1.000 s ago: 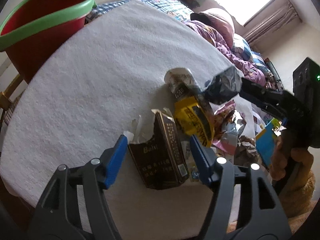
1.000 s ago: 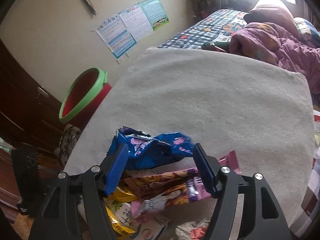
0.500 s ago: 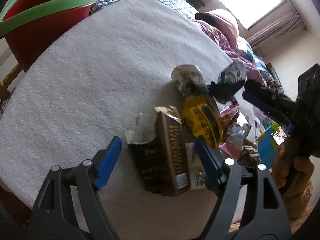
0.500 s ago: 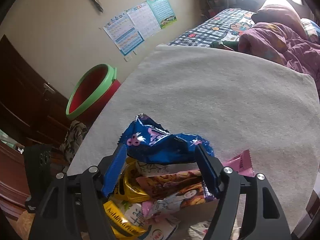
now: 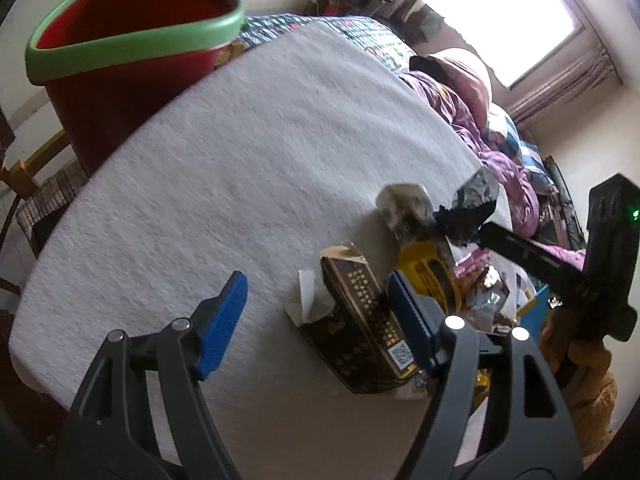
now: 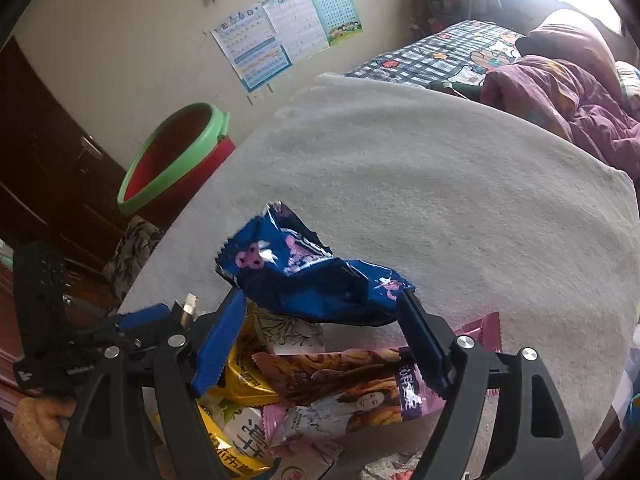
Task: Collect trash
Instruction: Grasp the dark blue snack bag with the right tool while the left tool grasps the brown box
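A pile of snack trash lies at the near edge of the white-clothed table (image 5: 240, 152). A brown carton (image 5: 360, 320) lies between my left gripper's (image 5: 316, 312) blue pads, close to the right pad. Those jaws are closing, and neither pad presses on the carton. A crumpled blue wrapper (image 6: 312, 276) spans the tips of my right gripper (image 6: 322, 300), raised above the pile. Its ends touch both pads while the jaws are opening. Under it lie a pink wrapper (image 6: 360, 384) and a yellow packet (image 6: 244, 380). The red bin (image 5: 132, 40) with a green rim stands past the table's far left edge.
A bed with a purple quilt (image 6: 560, 92) lies beyond the table. A wooden chair (image 5: 24, 176) stands under the bin's side. A person's hand (image 5: 580, 360) grips the right gripper's handle. Dark wooden doors (image 6: 48, 152) are at the left.
The left gripper slid left, so the carton now sits by its right pad and the bin looks nearer. The right jaws spread wider and the blue wrapper rose to their tips.
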